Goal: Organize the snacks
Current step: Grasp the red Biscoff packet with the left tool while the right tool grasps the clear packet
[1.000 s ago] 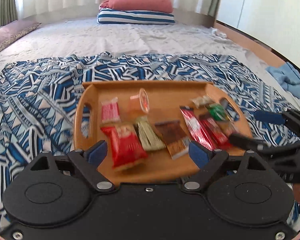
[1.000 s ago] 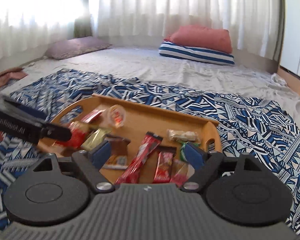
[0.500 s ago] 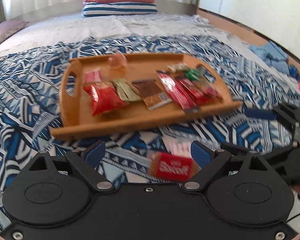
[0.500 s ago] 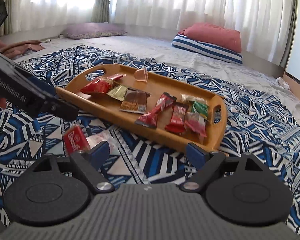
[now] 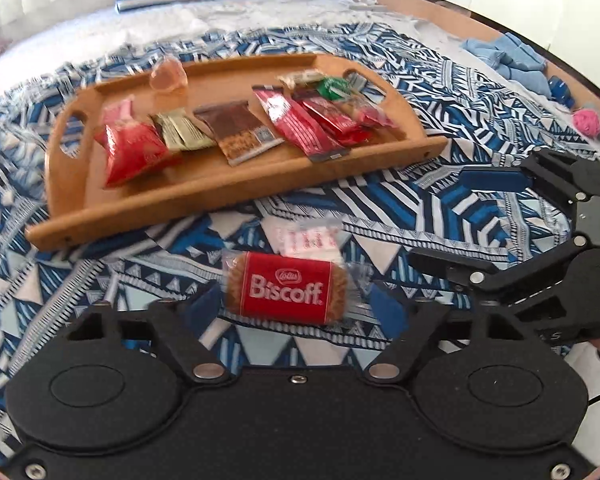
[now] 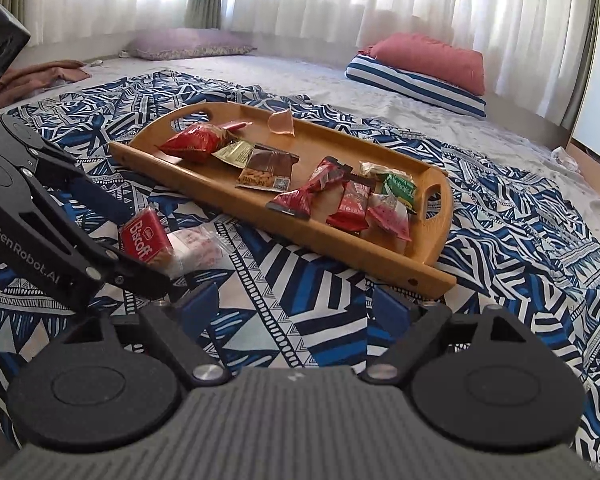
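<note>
The left claw is low over the blue and white cloth, and a red cookie pack lies between its two blue fingers. The fingers have just been closing in, but gaps show on both sides of the pack, so they are not squeezing it yet. The pack is flat on the cloth near the bottom middle of the left view, just in front of the wooden tray. A clear snack bag lies right behind it, touching it or almost.

The claw comes at the pack from above and along its long side, I think so the fingers can pinch its two short ends.

On the tray, the other snacks lie in a row: a puffy red bag at the left, a brown nut pack in the middle, and long red bars at the right. The cookie pack probably belongs there too.

The right claw is spread wide with nothing in it. It hangs over the cloth near the tray's front edge, at the bottom of the right view, maybe waiting for the clear bag.
</note>
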